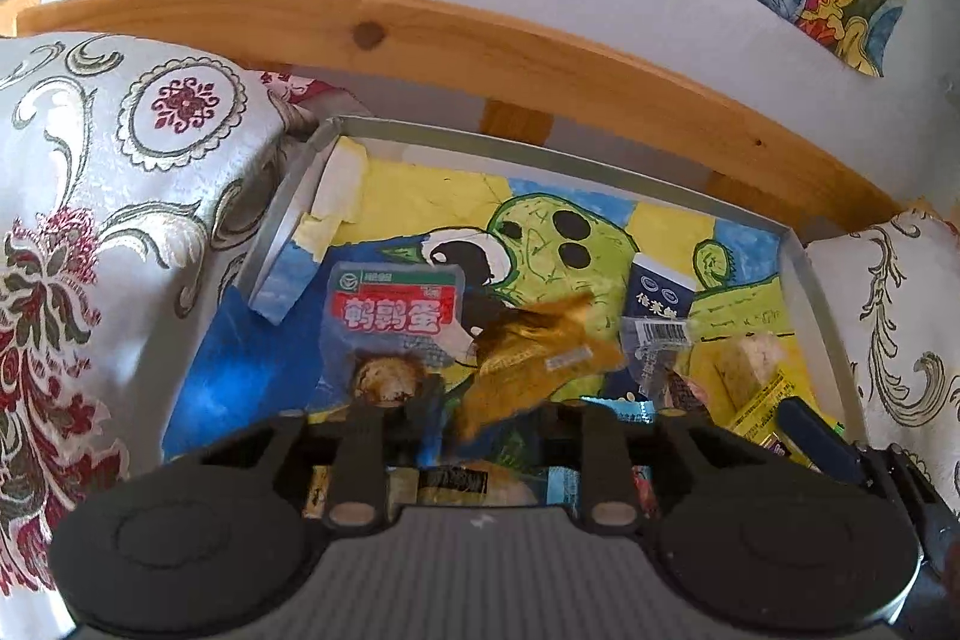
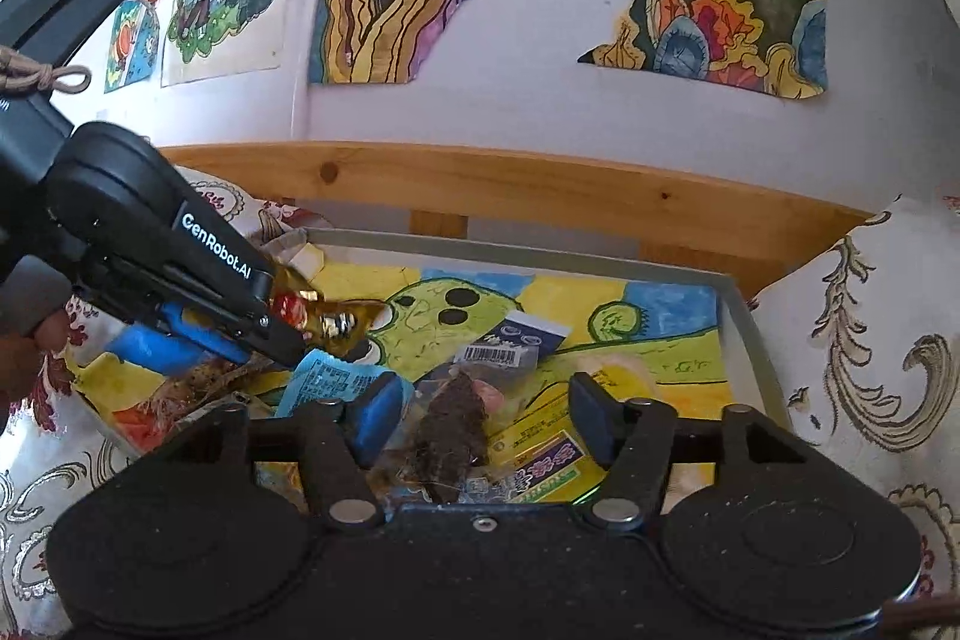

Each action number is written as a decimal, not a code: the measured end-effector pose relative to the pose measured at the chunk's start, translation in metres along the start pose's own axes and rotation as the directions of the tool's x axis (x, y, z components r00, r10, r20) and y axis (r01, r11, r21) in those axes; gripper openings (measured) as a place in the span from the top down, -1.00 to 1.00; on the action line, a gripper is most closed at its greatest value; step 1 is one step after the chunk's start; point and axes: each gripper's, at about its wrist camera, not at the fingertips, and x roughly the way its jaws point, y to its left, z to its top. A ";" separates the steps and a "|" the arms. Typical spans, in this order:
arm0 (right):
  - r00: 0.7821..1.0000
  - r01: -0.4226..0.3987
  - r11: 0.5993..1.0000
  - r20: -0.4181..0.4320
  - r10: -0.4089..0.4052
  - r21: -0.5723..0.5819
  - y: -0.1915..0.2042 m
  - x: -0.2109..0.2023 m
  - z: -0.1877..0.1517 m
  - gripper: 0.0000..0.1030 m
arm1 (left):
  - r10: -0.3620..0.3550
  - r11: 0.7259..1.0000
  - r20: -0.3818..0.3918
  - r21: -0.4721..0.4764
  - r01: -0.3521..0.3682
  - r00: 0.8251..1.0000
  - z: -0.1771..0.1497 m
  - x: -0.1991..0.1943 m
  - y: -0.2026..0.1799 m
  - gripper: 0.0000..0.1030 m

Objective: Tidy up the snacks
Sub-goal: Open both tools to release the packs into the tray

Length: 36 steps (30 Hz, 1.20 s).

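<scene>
1. The left gripper (image 2: 300, 340) is seen at about nine o'clock in the right wrist view, its jaws closed on a gold wrapper (image 2: 327, 319). In its own view the wrapper (image 1: 534, 358) is held up in front of the fingers, blurred, so it is judged to be in motion.
2. The wrapper is carried above a grey box (image 2: 744, 316) lined with a cartoon drawing (image 1: 540, 244); the box sits on patterned cloth (image 1: 120, 160) below a wooden rail (image 1: 480, 40).
3. The right gripper (image 2: 480, 418) is held open at six o'clock over a dark snack (image 2: 453, 430) in clear film; nothing is gripped.
4. Other packets lie loose in the box: a red-labelled egg packet (image 1: 393, 316) at nine o'clock of the wrapper, a navy packet (image 1: 657, 295) at two o'clock.
5. For a clean placing, the wrapper is best lowered onto a bare patch of the drawing before release, since thin foil is likely to slide or flutter.
6. The right fingers should be kept clear of the left ones, which are close by.
</scene>
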 end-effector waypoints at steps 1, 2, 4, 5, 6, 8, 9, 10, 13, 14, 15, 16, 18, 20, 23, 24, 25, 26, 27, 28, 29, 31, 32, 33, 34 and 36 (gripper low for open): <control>1.000 0.002 1.000 0.003 -0.002 0.001 0.000 -0.002 0.001 -0.34 | -0.002 1.000 0.002 -0.003 0.002 1.000 -0.001 -0.001 0.001 0.28; 1.000 0.004 1.000 0.005 -0.004 0.001 -0.001 -0.003 0.002 -0.41 | -0.007 1.000 0.006 -0.007 0.007 1.000 -0.001 -0.003 0.002 0.17; 1.000 0.014 1.000 0.014 -0.014 -0.001 -0.001 -0.008 0.004 -0.52 | -0.006 1.000 0.025 -0.014 0.006 1.000 -0.003 -0.008 0.002 -0.05; 1.000 0.020 1.000 0.018 -0.020 -0.002 -0.001 -0.012 0.005 -0.57 | -0.009 1.000 0.039 -0.020 0.010 0.999 -0.004 -0.011 0.003 -0.23; 0.999 0.026 1.000 0.022 -0.026 -0.005 -0.002 -0.015 0.007 -0.59 | -0.014 1.000 0.050 -0.026 0.016 0.999 -0.006 -0.014 0.004 -0.30; 0.999 0.041 0.999 0.027 -0.041 -0.003 -0.003 -0.023 0.010 -0.67 | -0.019 0.999 0.075 -0.036 0.021 0.997 -0.009 -0.021 0.005 -0.48; 0.998 0.048 0.999 0.030 -0.048 0.002 -0.004 -0.028 0.011 -0.69 | -0.023 0.999 0.087 -0.040 0.026 0.996 -0.011 -0.024 0.006 -0.51; 0.998 0.056 0.998 0.033 -0.056 0.009 -0.005 -0.033 0.012 -0.74 | -0.027 0.999 0.097 -0.042 0.031 0.995 -0.013 -0.028 0.007 -0.60; 0.996 0.078 0.996 0.045 -0.079 0.033 -0.008 -0.050 0.014 -0.89 | -0.032 0.998 0.134 -0.053 0.040 0.990 -0.023 -0.042 0.008 -0.75; 0.995 0.083 0.996 0.050 -0.085 0.040 -0.009 -0.056 0.014 -0.91 | -0.032 0.998 0.144 -0.054 0.040 0.989 -0.026 -0.046 0.008 -0.80; 0.994 0.088 0.995 0.053 -0.091 0.049 -0.009 -0.062 0.014 -0.92 | -0.030 0.998 0.154 -0.053 0.038 0.988 -0.030 -0.052 0.008 -0.82; 0.994 0.092 0.994 0.055 -0.095 0.058 -0.010 -0.068 0.014 -0.94 | -0.026 0.998 0.167 -0.050 0.035 0.986 -0.035 -0.058 0.008 -0.87; 0.993 0.101 0.992 0.061 -0.106 0.080 -0.012 -0.080 0.016 -0.98 | -0.020 0.999 0.193 -0.039 0.028 0.981 -0.045 -0.071 0.008 -0.94; 0.991 0.108 0.989 0.070 -0.115 0.103 -0.013 -0.091 0.016 -0.98 | -0.020 0.999 0.213 -0.035 0.028 0.977 -0.056 -0.085 0.009 -0.99; 0.989 0.117 0.984 0.076 -0.127 0.131 -0.013 -0.108 0.016 -0.98 | -0.023 0.998 0.235 -0.059 0.038 0.972 -0.073 -0.104 0.015 -0.99; 0.989 0.117 0.984 0.078 -0.129 0.137 -0.013 -0.113 0.014 -0.98 | -0.018 0.997 0.241 -0.069 0.036 0.970 -0.078 -0.110 0.017 -0.99; 0.988 0.118 0.983 0.079 -0.130 0.141 -0.012 -0.119 0.013 -0.98 | -0.012 0.997 0.249 -0.074 0.031 0.968 -0.082 -0.116 0.018 -0.99; 0.988 0.119 0.983 0.079 -0.131 0.141 -0.011 -0.125 0.011 -0.99 | -0.008 0.997 0.258 -0.071 0.027 0.966 -0.087 -0.122 0.019 -0.99; 0.988 0.121 0.983 0.080 -0.134 0.141 -0.009 -0.131 0.009 -0.99 | -0.006 0.998 0.268 -0.065 0.024 0.963 -0.091 -0.127 0.020 -0.99; 0.987 0.125 0.982 0.082 -0.137 0.140 -0.007 -0.138 0.007 -0.99 | -0.003 0.998 0.277 -0.056 0.019 0.961 -0.095 -0.133 0.020 -0.99; 0.987 0.126 0.982 0.083 -0.139 0.139 -0.005 -0.144 0.004 -0.99 | 0.001 0.999 0.283 -0.045 0.013 0.959 -0.098 -0.138 0.020 -0.99; 0.987 0.128 0.982 0.083 -0.140 0.136 0.000 -0.156 -0.002 -0.99 | 0.011 1.000 0.298 -0.023 -0.004 0.955 -0.107 -0.148 0.020 -0.99; 0.987 0.129 0.982 0.084 -0.141 0.136 0.002 -0.163 -0.005 -0.99 | 0.015 1.000 0.303 -0.012 -0.012 0.953 -0.112 -0.153 0.021 -0.99; 0.986 0.129 0.982 0.084 -0.141 0.137 0.005 -0.170 -0.009 -0.99 | 0.018 1.000 0.305 -0.004 -0.017 0.952 -0.117 -0.158 0.021 -0.99; 0.986 0.128 0.982 0.085 -0.141 0.142 0.008 -0.177 -0.013 -0.99 | 0.020 1.000 0.306 0.003 -0.022 0.952 -0.122 -0.161 0.022 -0.99; 0.988 0.116 0.982 0.084 -0.130 0.147 0.014 -0.189 -0.019 -0.99 | 0.025 0.999 0.301 0.015 -0.031 0.953 -0.134 -0.169 0.025 -0.99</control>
